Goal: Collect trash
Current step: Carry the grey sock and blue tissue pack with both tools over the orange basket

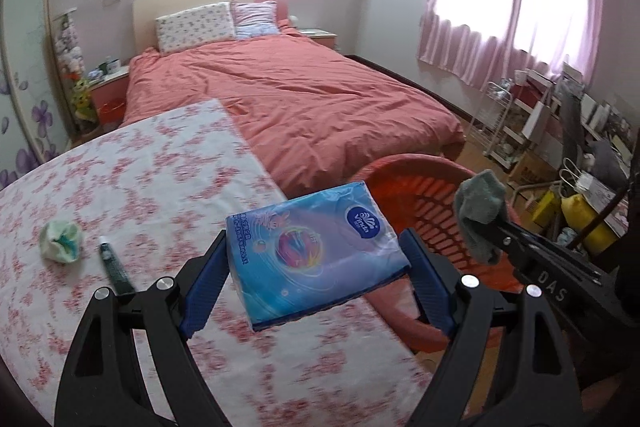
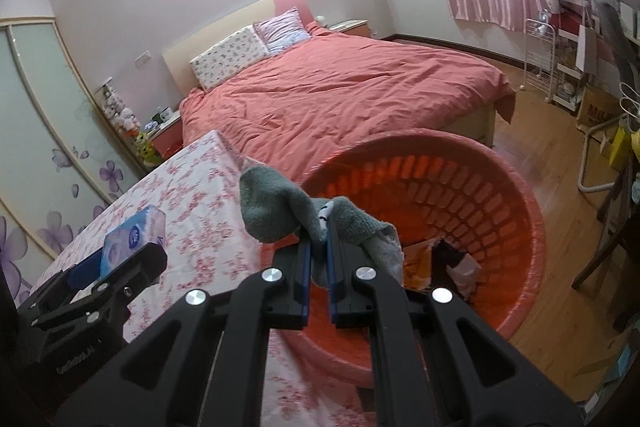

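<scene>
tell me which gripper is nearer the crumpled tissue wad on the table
Left. The left gripper, holding the blue tissue pack, is over the table beside the wad. The right gripper, holding a grey sock, is over the red basket.

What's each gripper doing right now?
Left gripper: closed on the blue tissue pack.
Right gripper: shut on a grey sock.

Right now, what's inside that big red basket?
Inside the red basket, at the bottom, lie a few scraps: something yellow, something black and a pale crumpled piece. The grey sock and the black tool holding it cover the near part.
</scene>
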`<state>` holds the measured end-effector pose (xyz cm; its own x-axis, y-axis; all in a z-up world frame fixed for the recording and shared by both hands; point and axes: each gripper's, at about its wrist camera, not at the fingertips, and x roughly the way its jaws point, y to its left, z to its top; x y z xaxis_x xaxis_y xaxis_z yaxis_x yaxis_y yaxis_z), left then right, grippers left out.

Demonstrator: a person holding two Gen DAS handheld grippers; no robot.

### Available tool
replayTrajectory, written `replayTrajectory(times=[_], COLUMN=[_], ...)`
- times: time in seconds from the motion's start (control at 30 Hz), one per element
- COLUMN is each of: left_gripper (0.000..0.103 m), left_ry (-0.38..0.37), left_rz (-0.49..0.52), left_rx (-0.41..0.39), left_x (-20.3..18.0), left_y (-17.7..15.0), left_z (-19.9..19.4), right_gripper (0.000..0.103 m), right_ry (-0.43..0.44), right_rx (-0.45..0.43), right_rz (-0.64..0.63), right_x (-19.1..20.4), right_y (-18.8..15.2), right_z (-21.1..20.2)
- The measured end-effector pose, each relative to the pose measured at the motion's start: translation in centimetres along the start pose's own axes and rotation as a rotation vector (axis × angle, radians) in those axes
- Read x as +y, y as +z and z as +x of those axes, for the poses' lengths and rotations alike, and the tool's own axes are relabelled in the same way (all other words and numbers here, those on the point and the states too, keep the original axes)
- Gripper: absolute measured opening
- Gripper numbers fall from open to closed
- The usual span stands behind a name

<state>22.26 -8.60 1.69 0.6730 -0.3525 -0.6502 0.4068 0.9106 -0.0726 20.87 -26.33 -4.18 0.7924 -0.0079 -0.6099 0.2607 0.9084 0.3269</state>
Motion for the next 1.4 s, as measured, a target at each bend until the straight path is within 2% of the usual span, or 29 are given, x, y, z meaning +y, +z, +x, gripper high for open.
replayTrajectory(times=[0.23, 0.63, 0.97, 1.4], left_gripper=[0.082, 0.082, 0.082, 0.082], left_ry=[-0.056, -0.122, -0.106, -0.082], left_rz=[0.044, 0.085, 0.092, 0.092], left_rx=[0.016, 0.046, 0.069, 0.065], left_x=[-3.3, -6.7, -7.6, -8.5], left_y=[0.1, 0.0, -0.1, 0.6], left_z=[1.6, 4.2, 5.9, 7.2], right_gripper=[0.007, 0.008, 0.008, 0.008], right_ry=[-0.022, -0.043, -0.053, -0.048], right_rx=[-0.001, 0.001, -0.004, -0.008], right_rz=[0.037, 0.104, 0.147, 0.150], right_x=[-2.5, -6.2, -8.7, -9.1], right_y=[0.2, 0.7, 1.4, 1.4], right_z=[0.3, 1.0, 1.7, 1.6])
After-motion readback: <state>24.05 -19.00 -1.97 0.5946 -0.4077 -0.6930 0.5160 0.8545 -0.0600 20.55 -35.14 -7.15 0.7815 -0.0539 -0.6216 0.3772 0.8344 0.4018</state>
